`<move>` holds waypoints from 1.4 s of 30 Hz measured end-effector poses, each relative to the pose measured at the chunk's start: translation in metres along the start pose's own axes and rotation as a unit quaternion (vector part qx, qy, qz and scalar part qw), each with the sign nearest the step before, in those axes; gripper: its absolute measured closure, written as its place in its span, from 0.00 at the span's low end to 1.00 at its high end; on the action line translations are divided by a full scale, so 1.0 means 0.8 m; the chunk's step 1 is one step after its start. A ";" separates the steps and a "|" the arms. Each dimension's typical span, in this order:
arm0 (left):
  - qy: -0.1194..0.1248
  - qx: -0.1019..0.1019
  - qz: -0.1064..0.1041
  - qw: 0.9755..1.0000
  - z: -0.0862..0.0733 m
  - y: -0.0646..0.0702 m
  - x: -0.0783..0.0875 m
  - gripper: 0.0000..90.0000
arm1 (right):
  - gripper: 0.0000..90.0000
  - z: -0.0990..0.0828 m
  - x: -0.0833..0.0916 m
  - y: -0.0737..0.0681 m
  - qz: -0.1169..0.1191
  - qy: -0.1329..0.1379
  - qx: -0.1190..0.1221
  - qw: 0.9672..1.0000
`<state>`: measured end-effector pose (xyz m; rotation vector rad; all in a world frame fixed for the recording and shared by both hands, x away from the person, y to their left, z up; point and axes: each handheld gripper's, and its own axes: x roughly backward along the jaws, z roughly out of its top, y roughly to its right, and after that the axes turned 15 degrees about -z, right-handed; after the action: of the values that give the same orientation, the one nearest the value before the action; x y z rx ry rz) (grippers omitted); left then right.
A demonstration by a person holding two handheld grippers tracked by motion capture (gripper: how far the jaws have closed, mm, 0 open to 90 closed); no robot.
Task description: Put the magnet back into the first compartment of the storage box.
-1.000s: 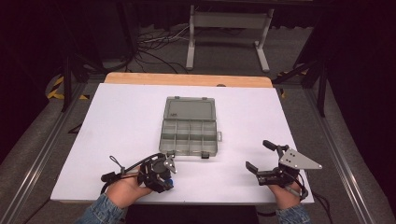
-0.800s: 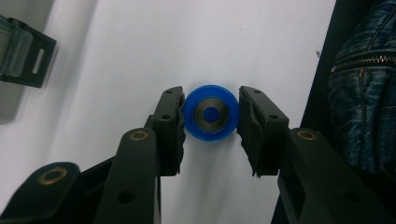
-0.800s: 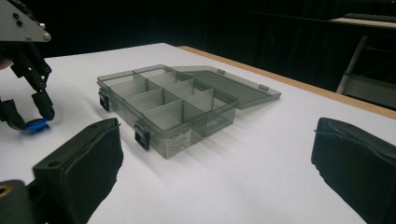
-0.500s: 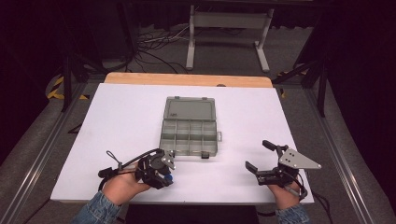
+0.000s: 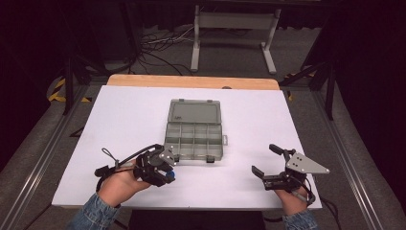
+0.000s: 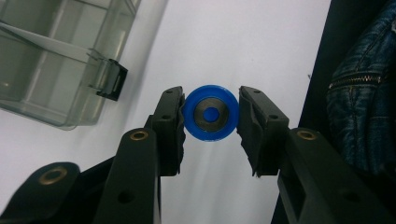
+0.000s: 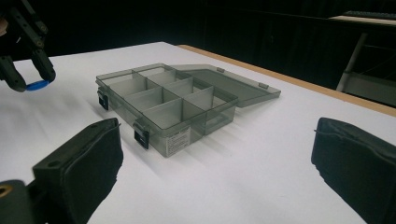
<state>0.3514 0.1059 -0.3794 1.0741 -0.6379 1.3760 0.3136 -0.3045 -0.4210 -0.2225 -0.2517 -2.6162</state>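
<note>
Your left tongs (image 6: pixel 210 122) pinch the small round blue disc (image 6: pixel 210 114) by its edge, clear of the white surface (image 5: pixel 124 120) beside the open grey compartment box (image 5: pixel 194 139), ready for dropping in; your right tongs (image 5: pixel 268 160) wait open.

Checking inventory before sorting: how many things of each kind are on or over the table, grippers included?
Grippers: 2, left gripper and right gripper
Blue disc: 1, clamped in the left one
Compartment box, lid open: 1
Total: 4
</note>
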 end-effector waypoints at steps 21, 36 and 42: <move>0.024 0.008 0.042 0.999 0.027 -0.030 0.045 0.69 | 0.03 0.000 0.001 0.001 0.001 -0.001 -0.001 1.000; 0.045 0.038 0.053 0.997 0.038 -0.078 0.056 0.69 | 0.03 0.000 0.000 0.002 0.001 0.000 -0.001 1.000; 0.051 0.051 0.061 0.996 0.042 -0.094 0.057 0.69 | 0.03 0.000 0.001 0.002 0.002 -0.001 -0.003 1.000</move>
<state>0.4382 0.1071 -0.3421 1.0516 -0.5707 1.5730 0.3137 -0.3066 -0.4207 -0.2280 -0.2436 -2.6125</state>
